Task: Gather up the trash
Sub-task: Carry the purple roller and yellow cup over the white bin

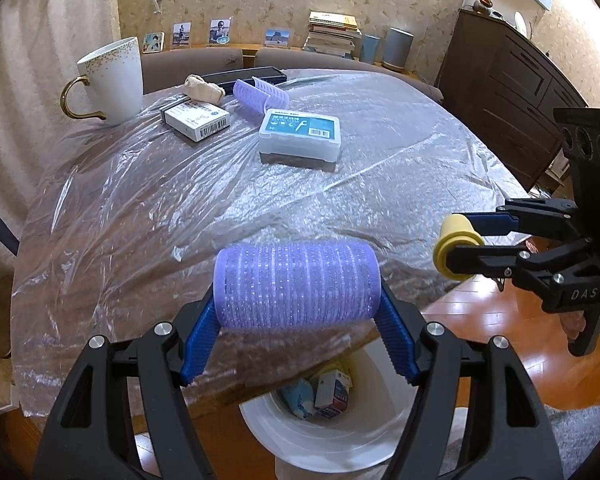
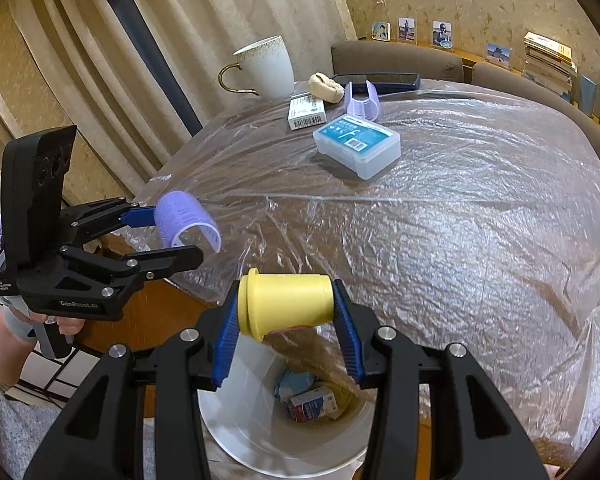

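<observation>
Left wrist view: the left gripper is clamped on a purple bristled cylindrical hair roller, carried at the table edge over the white round plastic trash bin on the floor. The bin already holds a few small cartons, so collection is part done. Left on the table's clear plastic sheet: a translucent lidded floss-pick box, a white barcoded carton, a second purple split roller, a crumpled beige wad. Whether the white gold-handled mug counts as trash I cannot judge.

Right wrist view: the right gripper grips a yellow flanged plastic cup above the bin's mouth. Neither item is released yet. Bin contents are partly hidden behind the cup and fingers; carton labels are unreadable.
</observation>
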The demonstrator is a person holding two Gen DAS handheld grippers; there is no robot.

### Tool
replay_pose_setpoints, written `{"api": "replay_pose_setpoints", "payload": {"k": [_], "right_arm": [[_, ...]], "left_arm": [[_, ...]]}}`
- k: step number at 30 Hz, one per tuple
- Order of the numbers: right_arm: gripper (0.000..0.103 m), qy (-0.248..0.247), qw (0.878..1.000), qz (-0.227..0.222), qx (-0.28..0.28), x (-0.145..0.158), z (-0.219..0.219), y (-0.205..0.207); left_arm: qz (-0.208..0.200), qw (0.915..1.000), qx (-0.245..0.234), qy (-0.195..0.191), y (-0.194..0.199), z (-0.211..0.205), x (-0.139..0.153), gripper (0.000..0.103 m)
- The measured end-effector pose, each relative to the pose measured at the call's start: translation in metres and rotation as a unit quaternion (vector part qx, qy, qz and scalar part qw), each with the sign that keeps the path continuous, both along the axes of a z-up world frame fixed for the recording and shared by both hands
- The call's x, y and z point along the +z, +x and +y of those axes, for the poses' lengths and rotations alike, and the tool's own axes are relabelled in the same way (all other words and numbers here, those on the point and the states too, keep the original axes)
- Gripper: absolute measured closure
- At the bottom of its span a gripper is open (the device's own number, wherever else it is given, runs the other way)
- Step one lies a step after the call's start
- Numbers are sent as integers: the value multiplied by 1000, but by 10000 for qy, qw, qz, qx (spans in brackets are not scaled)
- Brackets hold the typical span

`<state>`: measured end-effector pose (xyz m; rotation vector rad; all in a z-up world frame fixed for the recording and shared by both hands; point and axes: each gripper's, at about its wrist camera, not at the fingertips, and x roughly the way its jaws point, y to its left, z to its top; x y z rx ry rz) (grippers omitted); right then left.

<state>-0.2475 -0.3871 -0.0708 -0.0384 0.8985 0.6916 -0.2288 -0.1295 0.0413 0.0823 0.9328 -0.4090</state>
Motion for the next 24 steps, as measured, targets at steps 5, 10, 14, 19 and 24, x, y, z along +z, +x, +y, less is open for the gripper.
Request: {"api": "replay_pose_setpoints", "payload": {"k": [5, 10, 14, 19, 24], "right_arm": [[60, -47, 10000, 65, -1, -2, -2, -4], [60, -57, 9999, 143, 14, -4, -3, -8], [60, -42, 9998, 194, 40, -6, -3, -12], [60, 1, 9996, 265, 55, -10, -2, -18], [60, 22, 9993, 359, 126, -14, 1, -24]], "left_arm": [[60, 10000, -61, -1, -9, 1, 0, 32], [90, 9999, -143, 23, -17, 0, 0, 32], [115, 9997, -200, -4, -23, 1, 1, 32], [177, 9994, -286, -4, -29, -1, -2, 32], [269, 9990, -351, 25, -36, -3, -6, 32]]}}
